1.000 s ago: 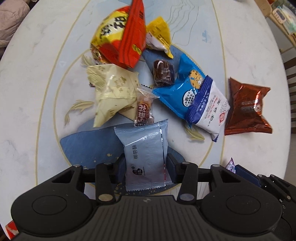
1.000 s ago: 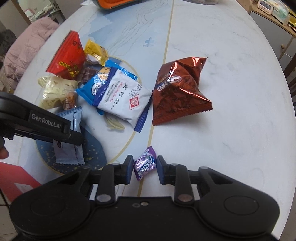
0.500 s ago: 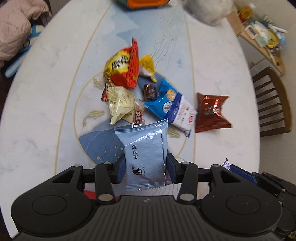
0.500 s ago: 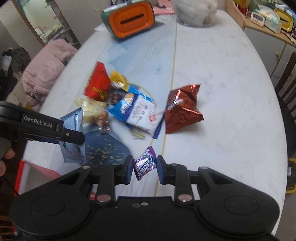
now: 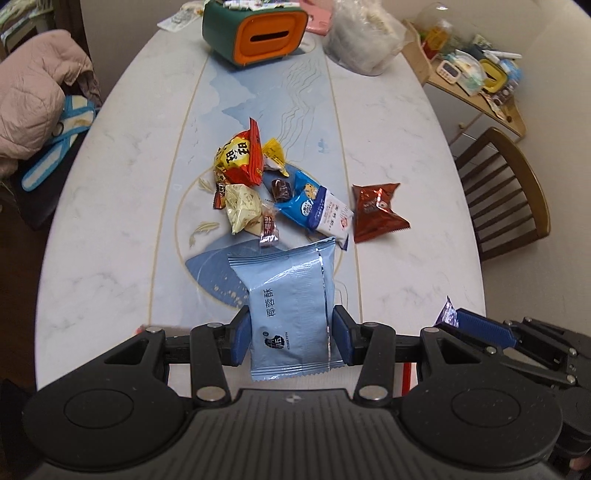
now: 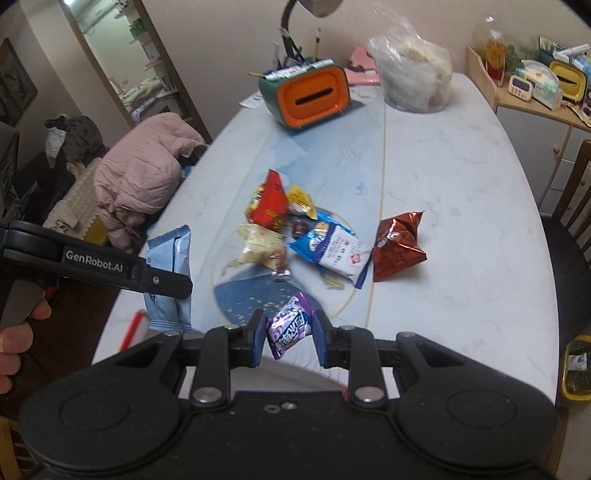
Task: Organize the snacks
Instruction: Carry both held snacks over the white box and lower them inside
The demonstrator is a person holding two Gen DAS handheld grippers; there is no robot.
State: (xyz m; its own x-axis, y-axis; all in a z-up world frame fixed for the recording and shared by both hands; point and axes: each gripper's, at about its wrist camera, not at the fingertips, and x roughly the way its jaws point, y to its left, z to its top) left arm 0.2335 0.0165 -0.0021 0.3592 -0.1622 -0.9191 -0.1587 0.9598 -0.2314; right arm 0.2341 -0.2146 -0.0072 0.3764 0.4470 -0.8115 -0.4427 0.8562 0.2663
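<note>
while both grippers hold snacks, left gripper [image 5: 289, 338] clamping a pale blue packet [image 5: 290, 308], right gripper [image 6: 289, 341] pinching a purple candy [image 6: 290, 329], the snack pile [image 5: 284, 192] lies ahead, seemingly nearer the left.

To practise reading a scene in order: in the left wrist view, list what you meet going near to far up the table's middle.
light blue packet → cream packet → red-and-yellow packet → orange-and-green box.

Pale blue packet [image 5: 291, 306] upright, pinched in left gripper [image 5: 291, 341]; purple candy [image 6: 289, 326] tilted, clamped in right gripper [image 6: 289, 341]; mixed wrappers [image 5: 288, 192] heaped mid-table.
</note>
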